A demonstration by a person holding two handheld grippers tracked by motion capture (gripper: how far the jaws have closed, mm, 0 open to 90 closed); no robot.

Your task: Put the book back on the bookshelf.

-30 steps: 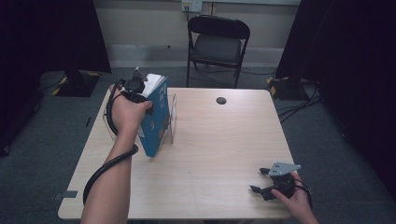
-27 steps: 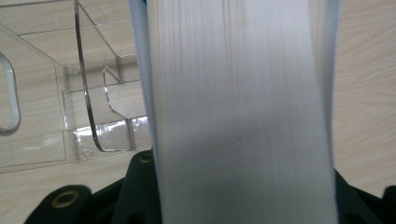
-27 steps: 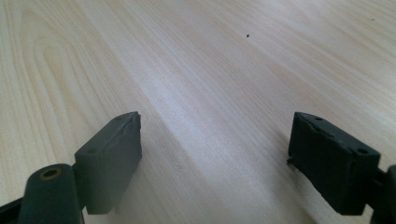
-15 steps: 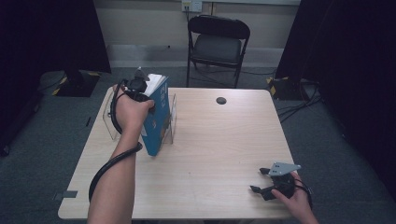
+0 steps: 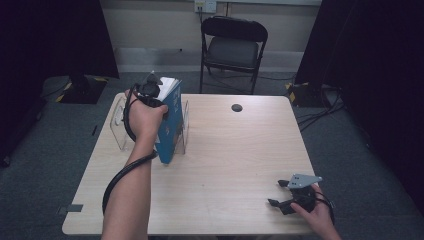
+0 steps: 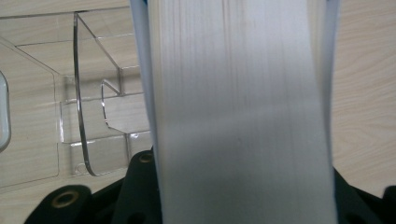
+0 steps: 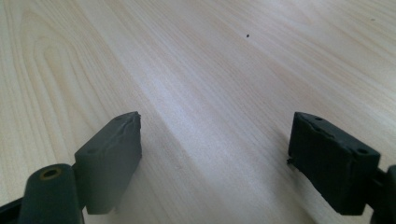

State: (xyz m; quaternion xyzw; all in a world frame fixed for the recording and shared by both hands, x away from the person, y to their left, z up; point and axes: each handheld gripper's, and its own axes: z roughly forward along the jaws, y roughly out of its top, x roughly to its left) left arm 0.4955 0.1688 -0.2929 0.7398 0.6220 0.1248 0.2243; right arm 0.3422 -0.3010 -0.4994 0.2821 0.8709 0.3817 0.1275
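Note:
A thick blue book [image 5: 170, 135] stands tilted on its lower edge at the table's left, leaning among the dividers of a clear acrylic rack [image 5: 120, 131]. My left gripper [image 5: 156, 100] grips the book's top from above, shut on it across its thickness. In the left gripper view the book's white page edges [image 6: 243, 116] run up between my jaws, with the clear rack [image 6: 93, 140] to the left. My right gripper [image 5: 276, 193] rests near the table's front right corner. Its jaws stand open [image 7: 215, 154] with bare wood between them.
A small black round disc [image 5: 236, 107] lies on the light wooden table [image 5: 230, 165] near the far edge. A black folding chair [image 5: 233, 47] stands behind the table. Cables lie on the floor at the right.
The left forearm has shifted slightly. The book stays at the rack and the right gripper has not moved.

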